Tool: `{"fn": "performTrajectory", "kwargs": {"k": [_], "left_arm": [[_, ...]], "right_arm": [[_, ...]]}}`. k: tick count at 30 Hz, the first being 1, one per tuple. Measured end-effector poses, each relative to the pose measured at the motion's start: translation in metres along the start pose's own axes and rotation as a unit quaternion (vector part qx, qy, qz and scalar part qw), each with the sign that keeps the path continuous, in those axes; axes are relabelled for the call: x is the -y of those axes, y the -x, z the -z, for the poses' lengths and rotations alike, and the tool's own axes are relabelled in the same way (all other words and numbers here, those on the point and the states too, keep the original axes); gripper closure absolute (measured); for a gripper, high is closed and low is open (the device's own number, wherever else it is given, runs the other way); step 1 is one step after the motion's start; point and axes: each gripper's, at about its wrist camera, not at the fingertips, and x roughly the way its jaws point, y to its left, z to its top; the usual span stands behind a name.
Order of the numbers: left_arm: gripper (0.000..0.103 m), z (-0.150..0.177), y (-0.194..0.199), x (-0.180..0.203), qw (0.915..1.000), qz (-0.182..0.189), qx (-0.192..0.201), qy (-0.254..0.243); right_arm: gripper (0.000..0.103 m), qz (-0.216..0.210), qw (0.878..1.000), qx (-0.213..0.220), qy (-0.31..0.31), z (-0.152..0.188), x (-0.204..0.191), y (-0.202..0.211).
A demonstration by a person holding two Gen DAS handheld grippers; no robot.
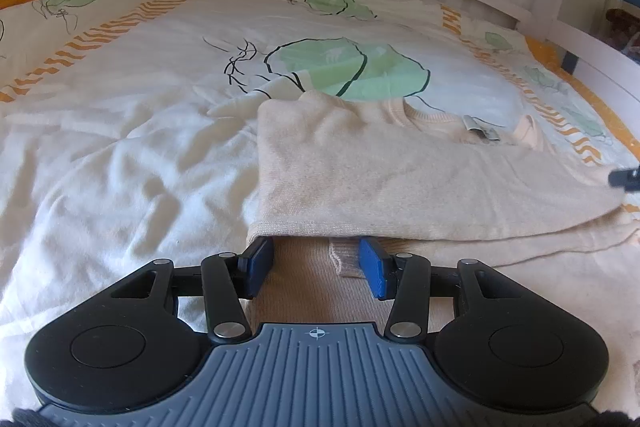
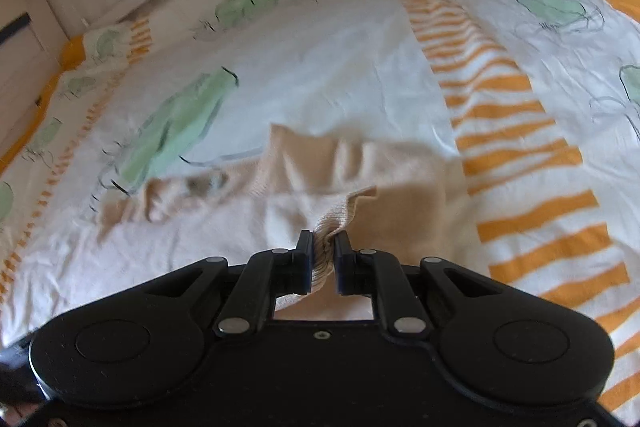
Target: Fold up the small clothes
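A cream knitted sweater (image 1: 400,171) lies partly folded on the leaf-printed white duvet (image 1: 120,131). The right gripper (image 2: 324,259) pinches its ribbed cuff (image 2: 340,215), probably to carry the sleeve across. The left gripper (image 1: 316,267) rests at the near hem, jaws half-spread, holding nothing, likely steadying.

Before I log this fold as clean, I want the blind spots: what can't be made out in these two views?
- Left wrist view: the folded-over sweater hides the layer beneath and the left gripper fingertips.
- Same view: right gripper cut off by the frame edge.
- Right wrist view: motion blur smears the neck label; unreadable.
- Right wrist view: the gripper body hides the cloth below the pinched ribbed edge.
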Motion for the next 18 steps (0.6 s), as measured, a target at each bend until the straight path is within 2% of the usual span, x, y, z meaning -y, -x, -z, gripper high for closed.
{"fn": "performTrajectory", "kwargs": {"k": [5, 7, 11, 18], "left_arm": [[0.057, -0.001, 0.0, 0.0, 1.0, 0.001, -0.004, -0.008], [0.057, -0.002, 0.0, 0.0, 0.9999, 0.003, -0.006, -0.014], [0.057, -0.003, 0.0, -0.002, 0.9997, 0.008, -0.011, -0.019], [0.056, -0.003, 0.001, 0.0, 0.9995, 0.006, -0.016, -0.028]], "right_arm": [[0.082, 0.015, 1.0, -0.011, 0.009, 0.011, 0.001, -0.008], [0.075, 0.017, 1.0, -0.018, 0.015, 0.013, 0.002, -0.005], [0.074, 0.021, 0.999, -0.022, 0.02, 0.02, 0.007, -0.002], [0.074, 0.049, 0.998, 0.003, 0.03, 0.021, 0.009, 0.016]]}}
